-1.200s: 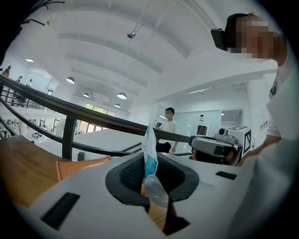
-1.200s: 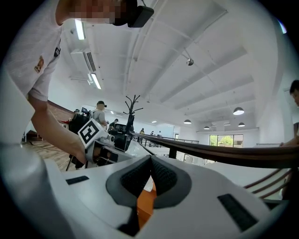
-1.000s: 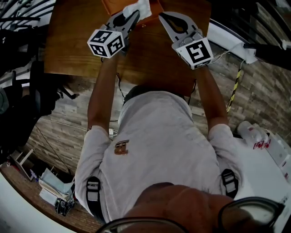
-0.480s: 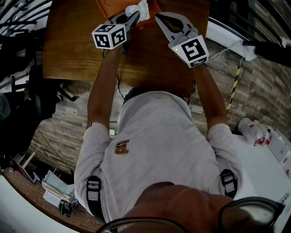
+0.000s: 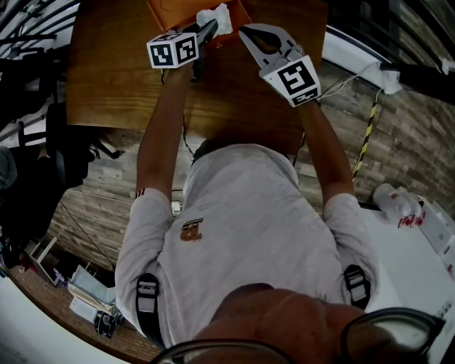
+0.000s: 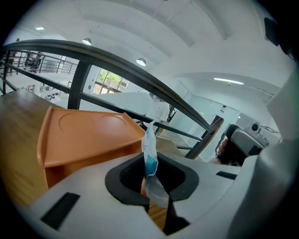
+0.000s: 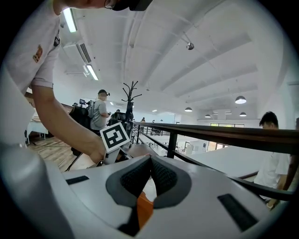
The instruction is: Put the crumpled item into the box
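Left gripper [image 5: 210,29]: jaws nearly together, pinching the crumpled item [image 5: 215,17]. The left gripper view confirms the grip. The item stands upright between the pads as a thin white strip with a blue patch, its top clear above the jaw tips.

Crumpled item: not yet in the box [image 5: 170,10]. In the head view it sits over the right part of the orange box, at the far edge of the wooden table [image 5: 121,78] (contact with the box cannot be judged).

Right gripper [image 5: 246,33]: jaws fully closed tip to tip, nothing held. It stands just right of the left gripper, pointing toward the box.

Both arms of the person reach out over the table.
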The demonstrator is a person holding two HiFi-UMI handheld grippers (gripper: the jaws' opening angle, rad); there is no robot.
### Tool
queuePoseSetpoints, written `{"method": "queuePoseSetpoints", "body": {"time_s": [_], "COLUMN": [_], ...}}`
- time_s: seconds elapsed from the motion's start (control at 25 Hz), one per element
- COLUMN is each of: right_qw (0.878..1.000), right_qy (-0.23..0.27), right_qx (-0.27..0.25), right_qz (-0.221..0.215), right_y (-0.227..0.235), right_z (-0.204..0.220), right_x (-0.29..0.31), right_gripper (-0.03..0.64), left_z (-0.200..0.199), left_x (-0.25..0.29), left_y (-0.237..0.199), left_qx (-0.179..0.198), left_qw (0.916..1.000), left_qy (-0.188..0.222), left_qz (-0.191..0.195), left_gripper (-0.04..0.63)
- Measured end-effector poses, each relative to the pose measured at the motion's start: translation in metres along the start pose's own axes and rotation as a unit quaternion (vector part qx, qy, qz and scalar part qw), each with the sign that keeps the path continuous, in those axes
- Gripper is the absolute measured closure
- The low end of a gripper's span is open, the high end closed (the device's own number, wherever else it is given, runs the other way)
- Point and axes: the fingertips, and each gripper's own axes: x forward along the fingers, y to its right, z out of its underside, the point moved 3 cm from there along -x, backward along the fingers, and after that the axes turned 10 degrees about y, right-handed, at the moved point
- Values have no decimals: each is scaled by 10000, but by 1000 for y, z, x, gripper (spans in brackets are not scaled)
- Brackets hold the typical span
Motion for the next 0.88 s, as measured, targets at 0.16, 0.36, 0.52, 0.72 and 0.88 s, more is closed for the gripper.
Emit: {"method": "queuePoseSetpoints", "body": {"time_s": [0.16,0.36,0.52,0.72,0.88], "right_qw": [10000,10000,9999,9999,9999], "right_qy": [-22,-31,-40,8,35], "right_qx": [39,72,110,124,128], "right_qz": [-14,-18,-26,-43,-67], "right_y": [1,4,5,5,5], "right_z": [3,9,13,12,12], "right_x": [-1,-3,-4,-3,-4], "right_gripper": [584,584,584,584,584], "left_z": [6,13,14,19,21], "left_x": [8,19,25,31,35], "left_y": [-5,-10,-13,-17,-21], "left_qx": [-174,-287,-336,-229,-209], "left_qw": [9996,9986,9971,9936,9913], "left_qy": [-207,-409,-608,-986,-1149], "left_qz": [-81,-201,-310,-510,-599], "left_gripper": [522,522,522,522,522]}}
